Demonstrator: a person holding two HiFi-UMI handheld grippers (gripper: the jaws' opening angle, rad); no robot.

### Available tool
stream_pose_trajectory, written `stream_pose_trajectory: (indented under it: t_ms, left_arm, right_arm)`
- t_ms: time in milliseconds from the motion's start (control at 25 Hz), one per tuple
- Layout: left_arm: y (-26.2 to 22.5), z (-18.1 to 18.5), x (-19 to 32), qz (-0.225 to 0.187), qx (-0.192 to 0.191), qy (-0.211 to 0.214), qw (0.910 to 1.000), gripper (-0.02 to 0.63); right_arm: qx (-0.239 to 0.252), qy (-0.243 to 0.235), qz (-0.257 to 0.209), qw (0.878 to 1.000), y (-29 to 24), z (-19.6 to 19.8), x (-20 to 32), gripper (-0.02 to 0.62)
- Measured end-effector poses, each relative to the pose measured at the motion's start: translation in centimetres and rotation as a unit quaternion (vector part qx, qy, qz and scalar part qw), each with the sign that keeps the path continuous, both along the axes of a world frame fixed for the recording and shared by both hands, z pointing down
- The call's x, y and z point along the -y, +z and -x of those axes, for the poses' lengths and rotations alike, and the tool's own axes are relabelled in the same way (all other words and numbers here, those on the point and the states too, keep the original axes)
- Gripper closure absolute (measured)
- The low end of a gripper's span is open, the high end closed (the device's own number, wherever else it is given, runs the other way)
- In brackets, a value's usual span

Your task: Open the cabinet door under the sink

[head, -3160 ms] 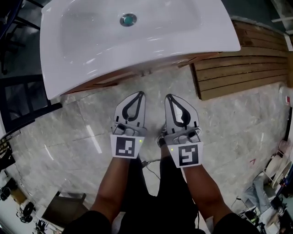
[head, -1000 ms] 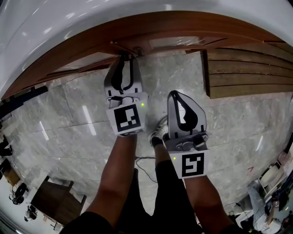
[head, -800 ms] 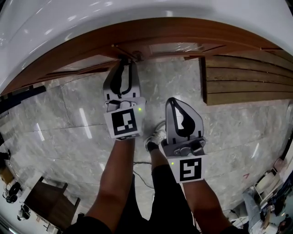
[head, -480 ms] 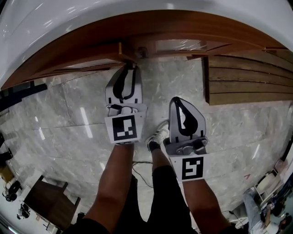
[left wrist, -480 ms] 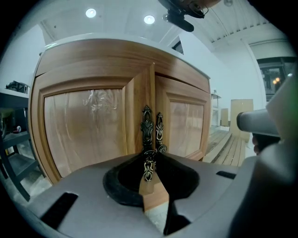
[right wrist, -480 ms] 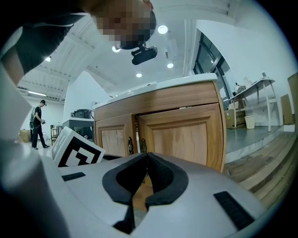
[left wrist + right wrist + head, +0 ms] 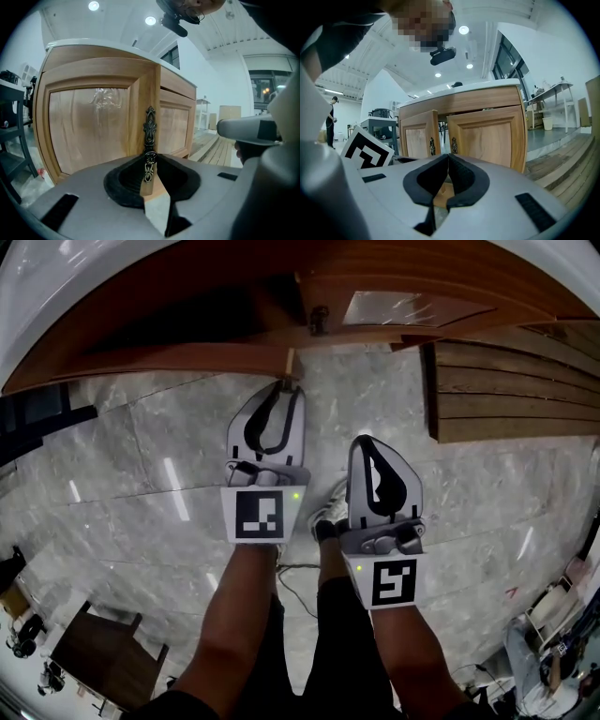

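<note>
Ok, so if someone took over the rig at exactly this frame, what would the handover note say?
Left gripper: shut on the ornate metal handle of the left cabinet door.
Right gripper: jaws together, empty, held beside the left one above the floor.
Done: the left cabinet door is swung partly out; the right door looks closed.
Left: probably pull the door wider, then release the handle.

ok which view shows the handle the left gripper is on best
Left gripper view: the ornate dark handle stands upright at centre, the left gripper closed on its lower part. The right gripper view shows it small and far off. From the head view it is hidden under the gripper's tips.
</note>
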State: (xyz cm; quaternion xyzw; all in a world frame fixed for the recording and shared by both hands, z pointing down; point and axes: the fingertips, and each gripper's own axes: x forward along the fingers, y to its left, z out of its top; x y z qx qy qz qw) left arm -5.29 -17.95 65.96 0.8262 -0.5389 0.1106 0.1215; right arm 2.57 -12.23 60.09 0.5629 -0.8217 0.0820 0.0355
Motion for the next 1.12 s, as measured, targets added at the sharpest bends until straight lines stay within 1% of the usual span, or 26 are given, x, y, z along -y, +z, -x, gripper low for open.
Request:
stream_pose_trajectory:
  t_ms: [240,320,480,600,640,760,800,920,1120]
  left_arm:
    - [-0.1,0.8,-2.7,0.004,-0.026,0.026,0.9993,0.511]
    - [-0.1,1.1,-3.7,0.007,-0.026,0.038,0.9989,0.511]
    - [-0.3,1.9,-5.4,0.000,-0.016,0.064,0.9978,0.509]
    - [-0.5,2.4,-7.0,-0.004,-0.015,0.087,0.9961,0.509]
    - [-0.5,2.7,-7.5,-0.003,-0.005,0.099,0.9951,0.509]
    - [-0.2,3.6,-8.8,-0.005,0.042,0.141,0.9892,0.509]
    - [-0.2,3.9,-9.2,-0.005,0.049,0.149,0.9877,0.509]
    - [-0.2,4.7,-10.5,-0.005,0.044,0.160,0.9861,0.509]
    - [-0.2,6.7,-12.6,-0.004,0.033,0.180,0.9831,0.509]
  right_arm:
    - [-0.023,0.015,0.012,1.000,0.8,0.5,-2.4,0.572]
    - [-0.028,0.019,0.012,0.999,0.8,0.4,-3.0,0.571]
    - [-0.029,0.031,0.009,0.999,0.6,0.7,-3.8,0.571]
    - [-0.031,0.036,0.015,0.999,0.6,1.5,-5.2,0.572]
    - [-0.032,0.036,0.017,0.999,0.7,1.9,-5.6,0.572]
    - [-0.034,0.024,0.019,0.999,0.9,3.5,-6.5,0.571]
    - [-0.035,0.018,0.019,0.999,0.9,4.1,-6.7,0.572]
    - [-0.042,0.006,0.016,0.999,0.8,5.2,-7.1,0.571]
    - [-0.044,0.005,0.006,0.999,0.4,6.7,-7.0,0.571]
